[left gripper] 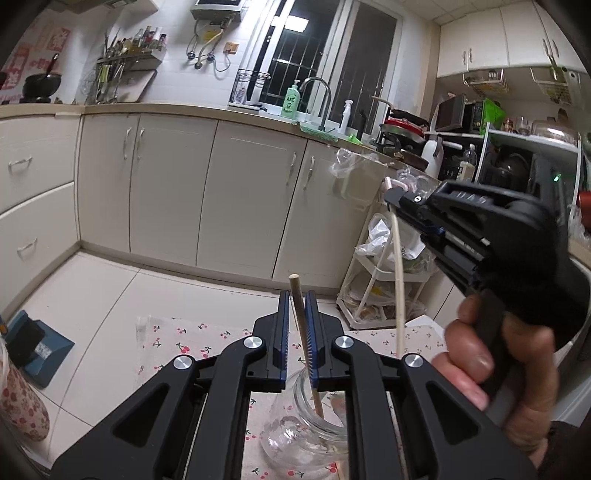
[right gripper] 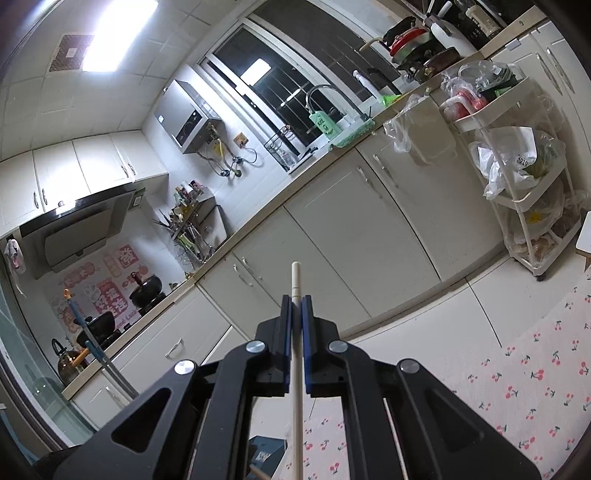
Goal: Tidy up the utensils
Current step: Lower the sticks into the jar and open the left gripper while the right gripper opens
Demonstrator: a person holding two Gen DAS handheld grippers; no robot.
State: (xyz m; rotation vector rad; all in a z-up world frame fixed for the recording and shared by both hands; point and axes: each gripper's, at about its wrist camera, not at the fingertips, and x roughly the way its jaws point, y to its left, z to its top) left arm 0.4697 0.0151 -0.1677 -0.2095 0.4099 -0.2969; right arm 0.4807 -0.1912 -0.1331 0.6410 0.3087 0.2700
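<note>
My left gripper (left gripper: pixel 296 295): jaws a little apart around the brown chopstick (left gripper: pixel 304 332), which stands in the glass jar (left gripper: pixel 306 435).
My right gripper (right gripper: pixel 296 301): at 2 o'clock, squeezing the white chopstick (right gripper: pixel 296 280).

Both fisheye views are evenly and fairly brightly lit by a ceiling panel (right gripper: pixel 110 33) that blows out to white glare; its reflection shows in the dark window (left gripper: pixel 291 24). Straight lines bow strongly toward the edges; corners fall into black vignette; the hand (left gripper: pixel 491 365) close to the lens looks soft.
</note>
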